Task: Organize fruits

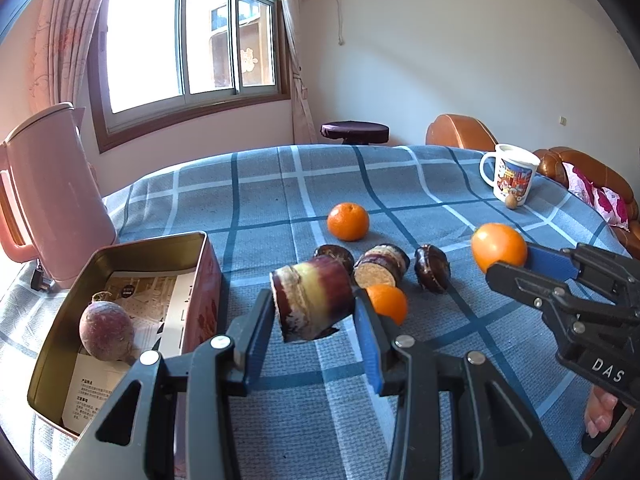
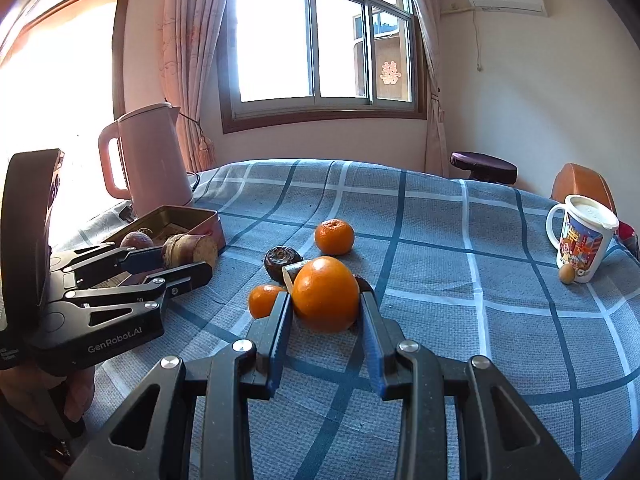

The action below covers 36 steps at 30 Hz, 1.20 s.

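Left wrist view
Left tongs (image 1: pixel 316 316): pinching a purple sugarcane piece (image 1: pixel 314 300) by its ends, lifted clear of the cloth-covered surface (image 1: pixel 280 184).
Tin box (image 1: pixel 120 256): open at the near left edge of the surface; one reddish passion fruit (image 1: pixel 106 330) lies in it on printed paper.
Right tongs (image 1: pixel 516 266): seen from the side, clamped on a large orange (image 1: pixel 499 247).
Loose fruit: a mandarin (image 1: pixel 348 221) mid-surface; dark chestnut-like pieces (image 1: pixel 432 268) and a second cane piece (image 1: pixel 382 266) just behind the held one; a small orange (image 1: pixel 387 303) partly hidden behind the right finger.
Risk: the cane is held near the finger ends; I judge a tilt toward the box could let it rotate and slip.

Right wrist view
Right tongs (image 2: pixel 326 304): nearly pressed together, gripping the large orange (image 2: pixel 326 294) on both sides.
Left tongs (image 2: pixel 188 260): at the left, cane piece (image 2: pixel 190 250) held just in front of the tin box (image 2: pixel 180 216).
Kettle (image 2: pixel 148 156): pink, behind the box at the far left edge.
Mug (image 2: pixel 580 240): by the right edge, well apart.
Risk: round, smooth peel may squirt out of the pads; both hands heading to one box could collide.
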Tool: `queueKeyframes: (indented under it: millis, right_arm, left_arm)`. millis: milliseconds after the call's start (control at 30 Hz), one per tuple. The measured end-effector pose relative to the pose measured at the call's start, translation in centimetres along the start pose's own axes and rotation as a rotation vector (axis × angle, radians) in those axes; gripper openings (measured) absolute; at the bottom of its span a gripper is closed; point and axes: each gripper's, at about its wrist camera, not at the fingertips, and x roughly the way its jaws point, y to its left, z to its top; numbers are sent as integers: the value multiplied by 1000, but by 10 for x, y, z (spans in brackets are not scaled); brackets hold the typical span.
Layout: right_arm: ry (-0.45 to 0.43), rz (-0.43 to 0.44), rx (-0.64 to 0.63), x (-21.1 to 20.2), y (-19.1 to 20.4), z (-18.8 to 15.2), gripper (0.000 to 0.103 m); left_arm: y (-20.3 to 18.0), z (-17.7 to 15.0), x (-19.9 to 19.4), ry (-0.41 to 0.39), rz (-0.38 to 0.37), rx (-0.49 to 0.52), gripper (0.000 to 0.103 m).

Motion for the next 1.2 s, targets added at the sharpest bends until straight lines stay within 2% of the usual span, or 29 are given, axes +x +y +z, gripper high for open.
queueKeyframes:
  millis: [1200]
  right_arm:
    - [-129, 3, -26, -24, 2, -4, 35]
  left_arm:
    - [-6, -2, -21, -111, 55, 28, 42]
